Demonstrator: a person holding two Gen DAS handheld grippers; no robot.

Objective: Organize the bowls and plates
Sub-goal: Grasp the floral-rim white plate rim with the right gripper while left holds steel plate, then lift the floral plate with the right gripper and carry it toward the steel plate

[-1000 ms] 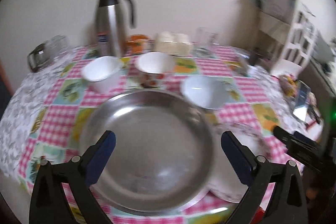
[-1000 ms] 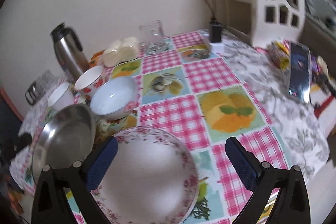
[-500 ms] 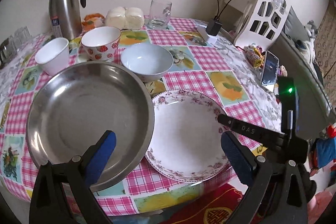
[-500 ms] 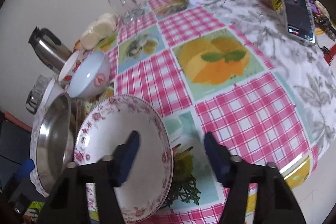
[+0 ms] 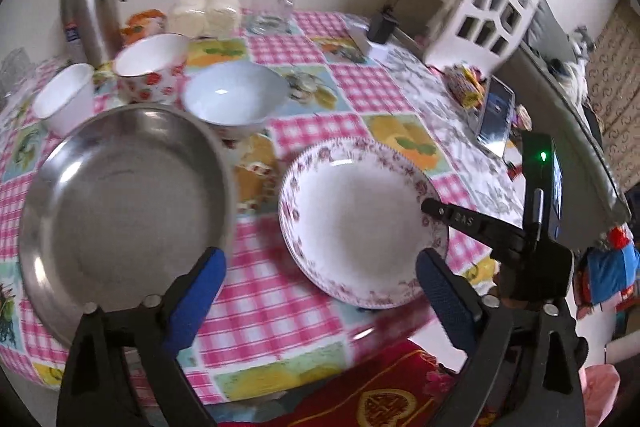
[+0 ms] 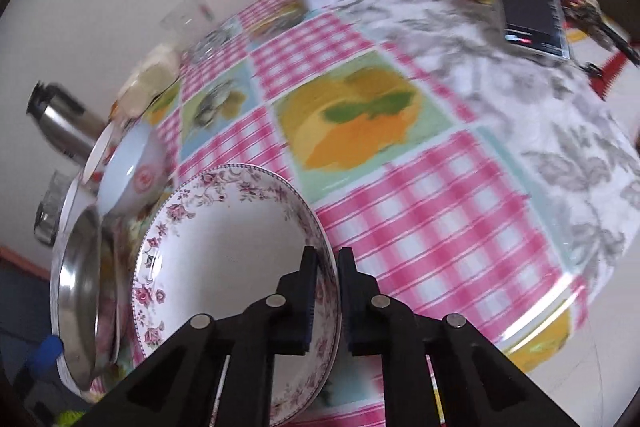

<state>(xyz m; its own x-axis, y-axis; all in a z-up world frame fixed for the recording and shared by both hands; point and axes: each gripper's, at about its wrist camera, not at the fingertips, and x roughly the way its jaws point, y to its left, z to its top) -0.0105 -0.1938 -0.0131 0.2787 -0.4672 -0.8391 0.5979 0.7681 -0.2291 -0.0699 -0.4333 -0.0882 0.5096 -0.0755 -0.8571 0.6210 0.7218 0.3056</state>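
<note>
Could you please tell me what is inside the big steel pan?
Nothing shows inside the steel pan: bare metal with reflections. The left gripper's finger covers a strip of its near rim.

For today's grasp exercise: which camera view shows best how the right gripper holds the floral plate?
The right wrist view: the right gripper is shut on the floral plate rim, one finger on each side. The left wrist view shows the whole plate but only one finger over its rim.
</note>
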